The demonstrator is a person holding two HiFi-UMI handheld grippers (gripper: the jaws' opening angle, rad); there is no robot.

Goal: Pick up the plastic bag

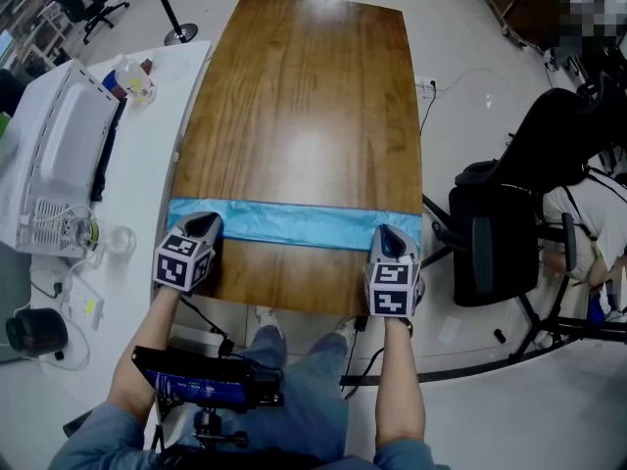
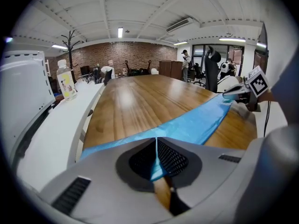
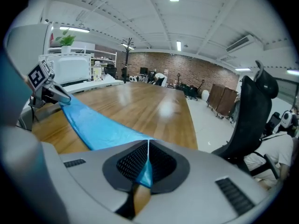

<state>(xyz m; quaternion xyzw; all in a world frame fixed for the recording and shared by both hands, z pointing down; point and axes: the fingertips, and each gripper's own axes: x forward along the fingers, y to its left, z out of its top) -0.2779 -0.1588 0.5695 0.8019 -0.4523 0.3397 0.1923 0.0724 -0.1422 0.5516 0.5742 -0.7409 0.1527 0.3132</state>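
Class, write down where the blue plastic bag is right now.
In the head view the blue plastic bag stretches across the near end of the wooden table, its ends pinched in the left gripper and the right gripper.

Looks along the right gripper, jaws pressed onto a blue plastic bag lying stretched over the wooden table toward the left gripper.

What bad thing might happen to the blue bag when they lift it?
Each gripper pinches only a thin edge of the plastic bag: the left gripper at one end, the right gripper at the other. The film might slip out when lifted. The bag lies stretched across the wooden table, so pulling its ends apart might tear it.
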